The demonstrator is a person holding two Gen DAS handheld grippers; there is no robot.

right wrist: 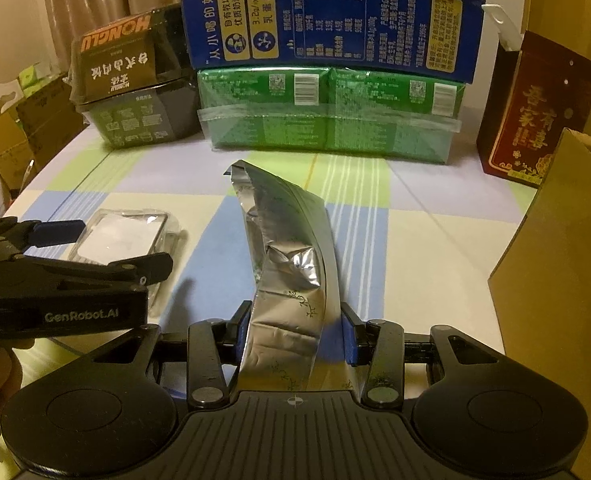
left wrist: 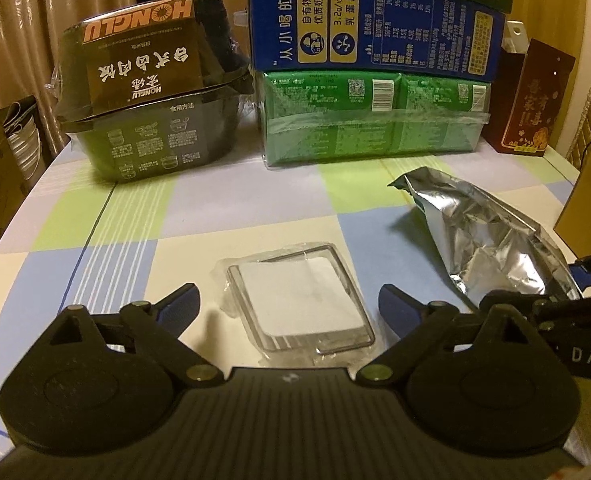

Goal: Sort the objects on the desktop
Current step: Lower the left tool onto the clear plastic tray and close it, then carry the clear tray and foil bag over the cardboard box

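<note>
Item: foil pouch (right wrist: 291, 280), clamped at its near end between my right gripper (right wrist: 293, 338) jaws, far end ahead on the checked table (right wrist: 435, 248); I lift slowly, since crinkled foil may slip. Item: clear plastic case (left wrist: 299, 300), lying between my left gripper (left wrist: 289, 308) jaws, spread wide, not touching; I centre, then close squarely.
</note>
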